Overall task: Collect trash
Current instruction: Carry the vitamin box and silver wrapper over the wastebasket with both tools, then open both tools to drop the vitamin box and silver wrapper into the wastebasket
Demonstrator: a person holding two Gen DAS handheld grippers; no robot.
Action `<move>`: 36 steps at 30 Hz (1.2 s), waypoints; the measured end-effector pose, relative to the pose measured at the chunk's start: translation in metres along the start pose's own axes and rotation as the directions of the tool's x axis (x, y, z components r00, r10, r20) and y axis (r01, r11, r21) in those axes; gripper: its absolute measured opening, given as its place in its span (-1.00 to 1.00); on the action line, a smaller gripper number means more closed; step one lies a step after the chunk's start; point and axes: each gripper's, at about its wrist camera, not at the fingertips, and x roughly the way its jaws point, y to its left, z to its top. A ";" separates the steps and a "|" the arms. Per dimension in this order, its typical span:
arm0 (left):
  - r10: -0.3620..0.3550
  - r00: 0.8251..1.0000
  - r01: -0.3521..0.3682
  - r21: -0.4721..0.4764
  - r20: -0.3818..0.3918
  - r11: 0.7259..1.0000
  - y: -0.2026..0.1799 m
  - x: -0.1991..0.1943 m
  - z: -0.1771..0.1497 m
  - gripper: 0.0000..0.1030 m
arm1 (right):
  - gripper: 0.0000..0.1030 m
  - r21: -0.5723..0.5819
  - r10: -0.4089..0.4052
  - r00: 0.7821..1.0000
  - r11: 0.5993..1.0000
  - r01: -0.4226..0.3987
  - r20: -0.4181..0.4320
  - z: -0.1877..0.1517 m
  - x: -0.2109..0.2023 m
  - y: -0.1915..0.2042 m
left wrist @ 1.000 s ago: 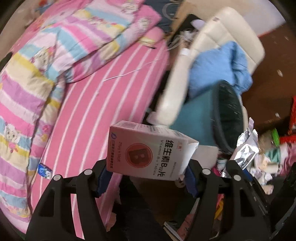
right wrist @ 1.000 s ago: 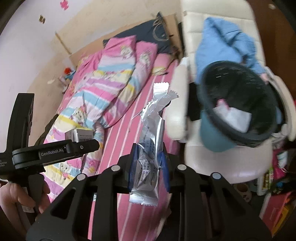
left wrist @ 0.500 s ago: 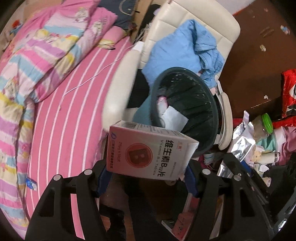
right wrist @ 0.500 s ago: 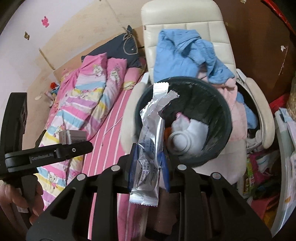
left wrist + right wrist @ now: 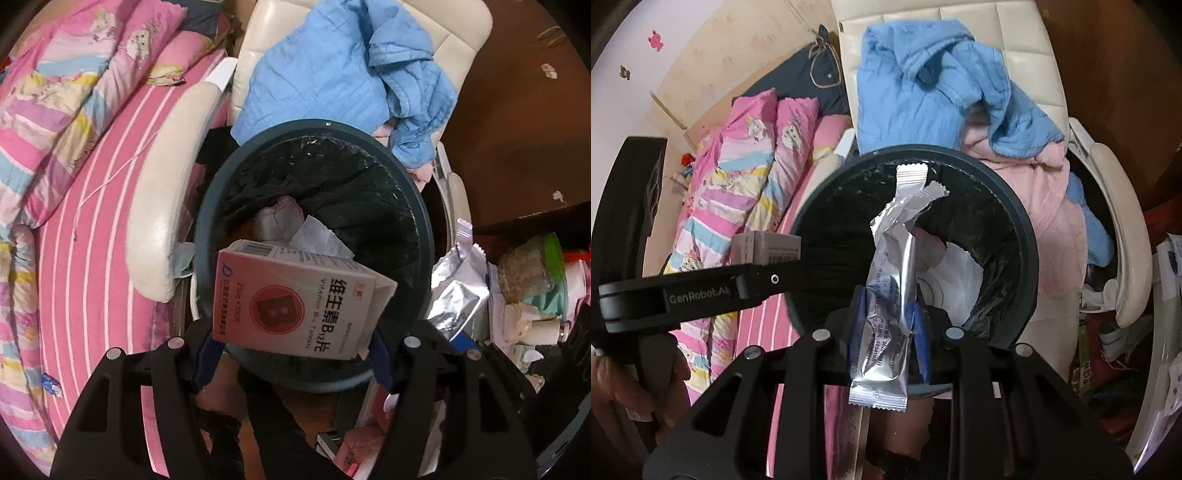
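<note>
Left gripper (image 5: 295, 338): jaws clamped on the two ends of a pink vitamin box (image 5: 295, 299), held level over the near rim of the dark bin (image 5: 417, 206). One end flap of the box stands open.

Right gripper (image 5: 886, 332): jaws closed on the lower part of a silver foil wrapper (image 5: 894, 273), which stands upright, its torn top over the bin mouth. The left tool also shows in this view, box end protruding.

Bin: lined with a black bag; white paper (image 5: 319, 236) and other crumpled waste lie inside. It rests on the seat of a cream chair (image 5: 162, 199).

Step in hand, by judgement: both items are at the drop position. The next move calls for opening each pair of jaws so the box and wrapper fall inside. The box sits near the rim and may need a little more advance to avoid dropping outside.

Surroundings: blue garment (image 5: 343, 70) draped on the chair back, touching the bin's far rim; pink striped bed (image 5: 96, 229) to the left; cluttered items to the right. Nothing obstructs the bin mouth.
</note>
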 end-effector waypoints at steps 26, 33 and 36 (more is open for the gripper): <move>0.061 0.998 -0.061 -0.009 -0.005 0.998 -0.012 0.020 0.044 0.71 | 0.55 0.057 -0.004 1.000 0.998 0.005 -0.030 0.031 0.024 -0.029; 0.073 0.997 -0.071 -0.073 0.033 0.995 0.012 0.001 0.034 0.72 | 0.72 0.008 0.002 1.000 1.000 -0.002 -0.021 0.028 0.025 -0.004; 0.078 0.996 -0.073 -0.103 0.046 0.992 0.029 -0.009 0.022 0.72 | 0.72 -0.018 0.012 1.000 1.000 -0.012 -0.022 0.022 0.026 0.014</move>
